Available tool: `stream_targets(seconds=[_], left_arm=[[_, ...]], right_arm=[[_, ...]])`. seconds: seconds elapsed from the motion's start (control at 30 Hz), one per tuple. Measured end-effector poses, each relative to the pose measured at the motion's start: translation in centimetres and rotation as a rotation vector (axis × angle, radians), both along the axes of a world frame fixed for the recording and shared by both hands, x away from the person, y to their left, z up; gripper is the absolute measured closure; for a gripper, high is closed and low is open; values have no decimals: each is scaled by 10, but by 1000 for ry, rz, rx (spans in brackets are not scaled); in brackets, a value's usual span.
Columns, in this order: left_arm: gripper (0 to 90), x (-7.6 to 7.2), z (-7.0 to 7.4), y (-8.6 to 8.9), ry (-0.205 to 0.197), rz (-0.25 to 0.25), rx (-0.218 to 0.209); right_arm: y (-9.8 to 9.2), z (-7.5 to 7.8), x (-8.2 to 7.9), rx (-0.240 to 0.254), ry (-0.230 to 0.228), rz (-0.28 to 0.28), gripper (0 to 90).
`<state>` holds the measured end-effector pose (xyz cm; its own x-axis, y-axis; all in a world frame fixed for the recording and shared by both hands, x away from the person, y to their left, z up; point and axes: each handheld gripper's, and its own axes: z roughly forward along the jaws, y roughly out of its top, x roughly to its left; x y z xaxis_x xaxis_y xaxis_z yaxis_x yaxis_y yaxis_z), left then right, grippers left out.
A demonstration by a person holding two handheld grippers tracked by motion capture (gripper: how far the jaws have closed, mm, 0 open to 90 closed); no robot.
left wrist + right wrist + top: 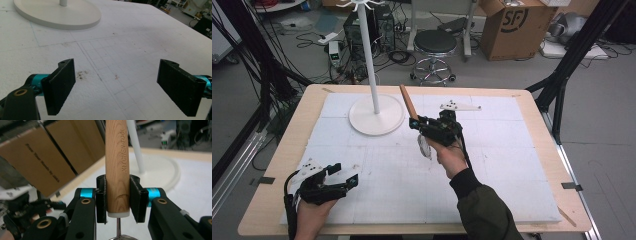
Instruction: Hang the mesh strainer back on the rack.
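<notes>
Nearest the camera, at about seven o'clock on the table (532, 150), the left gripper (343, 176) rests low over the white foam sheet (492, 190) with its jaws spread wide and nothing between them — its own view has bare foam between the two black pads (61, 86). Parked there it is out of the way, so I see little risk from it unless it drifts toward the middle.

Moving right, at roughly eleven o'clock stands the white rack (371, 60), a thin pole on a round base (377, 120), its hooks up at the top edge of the high view. Its base is light-looking and the pole is tall; a knock from the side could rock it or push it across the foam.

Just right of centre, the right gripper (416, 123) is lifted off the table and clamps the wooden handle (117, 165) of a kitchen utensil, pads tight on both sides near the handle's lower end. In the high view the handle (408, 103) slants up toward the pole, and the pale working end (424, 146) hangs below the hand.

My worry lies here — the grip sits close to one end of the handle, so the long free part could swing or pivot between the pads if the wrist turns fast. The handle tip is already near the pole; a careless reach could strike it. If the utensil is meant for a hook, I can't make out a hanging hole, so a miss and a drop seem possible.
</notes>
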<state>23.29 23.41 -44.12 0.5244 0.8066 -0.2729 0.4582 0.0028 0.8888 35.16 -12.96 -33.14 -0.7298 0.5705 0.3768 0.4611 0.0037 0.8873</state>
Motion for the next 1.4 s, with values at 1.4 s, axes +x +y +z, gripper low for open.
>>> stream_targets(seconds=[1.4], left_arm=[[177, 2, -5, 1, -6, 0, -29]], right_arm=[[54, 89, 58, 268, -234, -53, 702]])
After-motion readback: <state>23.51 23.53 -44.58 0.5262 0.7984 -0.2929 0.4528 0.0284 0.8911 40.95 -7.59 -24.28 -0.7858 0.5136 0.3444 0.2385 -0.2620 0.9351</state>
